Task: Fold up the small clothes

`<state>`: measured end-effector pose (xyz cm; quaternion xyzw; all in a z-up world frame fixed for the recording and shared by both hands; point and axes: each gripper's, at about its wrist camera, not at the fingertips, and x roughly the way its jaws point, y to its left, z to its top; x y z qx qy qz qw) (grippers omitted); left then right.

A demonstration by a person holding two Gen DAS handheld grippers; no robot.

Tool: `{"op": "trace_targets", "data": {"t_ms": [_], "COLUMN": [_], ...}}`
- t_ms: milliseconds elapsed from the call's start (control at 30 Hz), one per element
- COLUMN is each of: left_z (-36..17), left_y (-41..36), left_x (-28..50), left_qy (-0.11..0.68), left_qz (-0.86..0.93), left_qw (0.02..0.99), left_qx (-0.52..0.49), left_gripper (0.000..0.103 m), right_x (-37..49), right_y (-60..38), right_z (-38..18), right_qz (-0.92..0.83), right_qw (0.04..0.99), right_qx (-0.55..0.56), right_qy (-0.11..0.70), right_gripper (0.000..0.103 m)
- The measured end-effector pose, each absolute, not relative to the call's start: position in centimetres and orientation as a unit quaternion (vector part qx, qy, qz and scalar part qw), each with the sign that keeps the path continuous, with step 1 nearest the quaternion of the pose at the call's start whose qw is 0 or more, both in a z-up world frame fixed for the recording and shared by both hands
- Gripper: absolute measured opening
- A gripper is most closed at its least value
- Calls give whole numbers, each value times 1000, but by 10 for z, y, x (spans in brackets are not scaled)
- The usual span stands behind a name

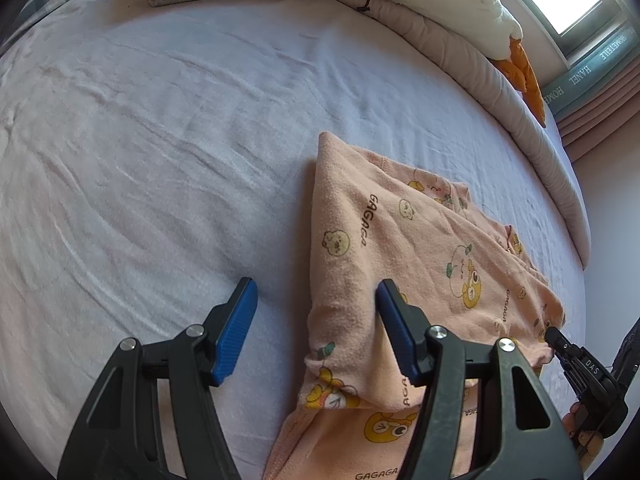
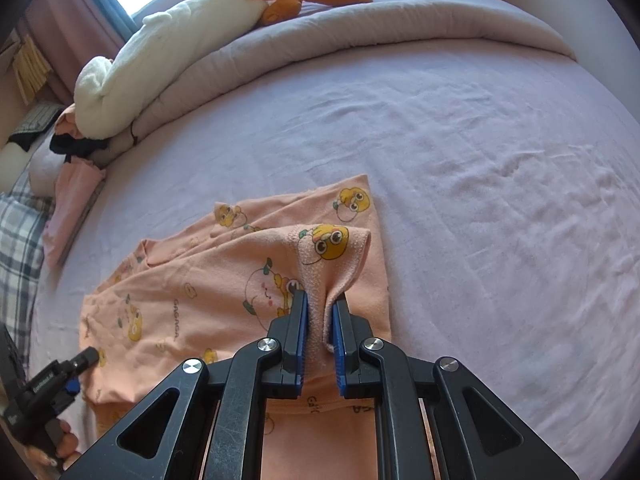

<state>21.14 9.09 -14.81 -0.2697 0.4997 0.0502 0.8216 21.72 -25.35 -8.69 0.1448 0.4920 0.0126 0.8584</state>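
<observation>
The peach garment (image 2: 192,292) is soft matt knit cloth, fuzzy inside. The bed sheet (image 1: 160,140) is matt, wrinkled fabric. Each tool (image 2: 320,312) is matt black plastic with ribbed blue pads (image 1: 236,332) and shiny metal rivets (image 1: 128,345).

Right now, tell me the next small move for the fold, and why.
Probably close the left tongs on the peach garment: they stand open, one finger resting on its near edge, while the right tongs already pinch a fold, so both edges could lift together.

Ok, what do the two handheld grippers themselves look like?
Both match: the left gripper and right gripper have black plastic linkage arms with triangular cutouts, silver pivot bolts, and ribbed blue pads on the fingers. Small white lettering marks their bodies.
</observation>
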Motion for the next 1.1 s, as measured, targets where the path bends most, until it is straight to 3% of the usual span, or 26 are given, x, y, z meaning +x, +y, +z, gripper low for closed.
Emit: {"op": "trace_targets", "data": {"t_ms": [500, 733, 1100], "left_z": [-149, -149, -150], "left_y": [89, 89, 89], "left_x": [212, 212, 213], "left_qy": [500, 499, 498], "left_qz": [50, 51, 49], "left_qw": [824, 824, 825], "left_qx": [-262, -262, -264], "left_gripper": [63, 63, 63], "right_x": [215, 207, 202], "right_y": [-266, -275, -271], "right_z": [-90, -75, -93], "right_qz": [4, -41, -10], "right_qw": [860, 876, 858], "right_qx": [153, 120, 142], "right_qy": [487, 464, 493], "right_gripper": [12, 19, 19]}}
